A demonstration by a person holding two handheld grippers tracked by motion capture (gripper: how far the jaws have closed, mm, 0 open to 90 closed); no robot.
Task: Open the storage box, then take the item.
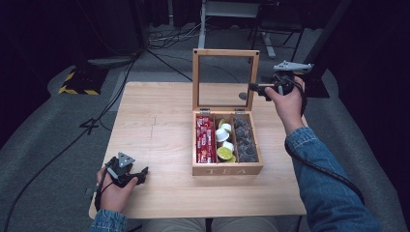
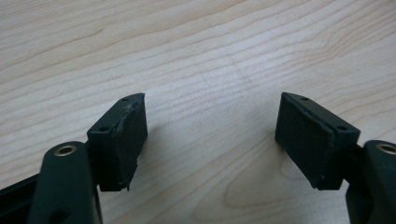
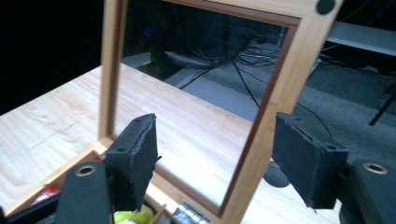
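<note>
A pale wooden worktop [image 1: 159, 125] with fine grain is sitting in the middle of the high view, on grey carpet; black cables [image 1: 169, 41] are trailing across the floor at the upper centre, a yellow-and-black striped base [image 1: 77, 84] is standing at the upper left, and the room beyond is lying in darkness.

A wooden tea box [image 1: 227, 169] is standing right of centre on the worktop, its front marked TEA; its lid [image 1: 226, 53], a light wood frame around a clear pane, is standing upright on hinges at the back edge; three compartments are running front to back: red packets [image 1: 205, 140] are filling the left one, round white and lime-green cups [image 1: 225, 142] the middle one, dark grey sachets [image 1: 244, 140] the right one.

The right gripper [image 1: 252, 87] is hovering at the right edge of the lid, in the upper right of the frame; in the right gripper view its square, foam-faced black pads [image 3: 140, 158] are standing apart on either side of the lid's frame [image 3: 275, 107], released and pressing on nothing.

The left gripper [image 1: 144, 173] is resting at the lower left, its pads [image 2: 126, 140] spread over bare wood, grasping nothing.
</note>
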